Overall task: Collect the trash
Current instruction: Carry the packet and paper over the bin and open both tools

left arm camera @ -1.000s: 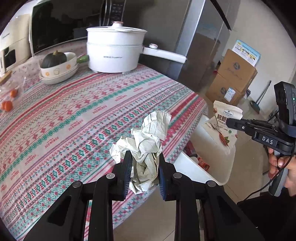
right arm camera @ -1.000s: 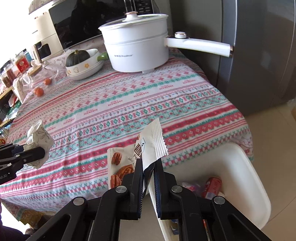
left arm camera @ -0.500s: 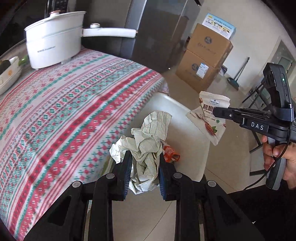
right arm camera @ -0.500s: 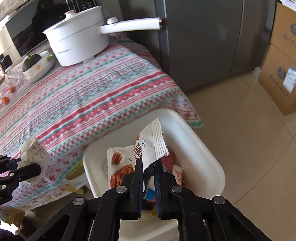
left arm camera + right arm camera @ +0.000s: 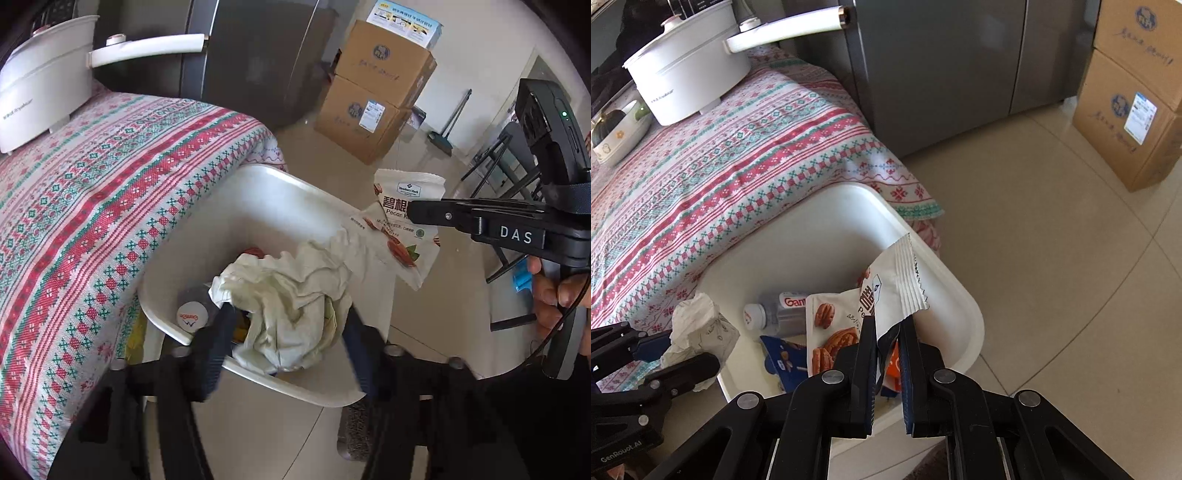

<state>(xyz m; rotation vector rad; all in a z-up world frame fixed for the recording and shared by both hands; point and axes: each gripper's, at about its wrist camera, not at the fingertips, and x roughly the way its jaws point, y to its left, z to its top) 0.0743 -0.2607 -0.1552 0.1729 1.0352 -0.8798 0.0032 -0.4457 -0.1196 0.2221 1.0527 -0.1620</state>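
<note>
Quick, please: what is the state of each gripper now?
Left gripper: jaws opening, crumpled paper between them, over the white bin.
Right gripper: closed on the pecan packet.

- crumpled paper (image 5: 295, 314): thin, matt, heavily creased, off-white
- pecan packet (image 5: 886, 306): glossy printed plastic film, crimped serrated edge
- bin (image 5: 960, 295): smooth white plastic, satin sheen
- bottle (image 5: 775, 310) in the bin: clear plastic, white cap
- tablecloth (image 5: 738, 177) on the bench: woven cloth, matt, patterned red and green
- pot (image 5: 687, 70): white, smooth, semi-gloss
- fridge (image 5: 960, 66): brushed grey metal look
- cardboard boxes (image 5: 373, 96): matt brown, paper labels
- floor (image 5: 1052, 258): glossy beige tile
- right gripper (image 5: 888, 339): matt black plastic, metal pivot pins
</note>
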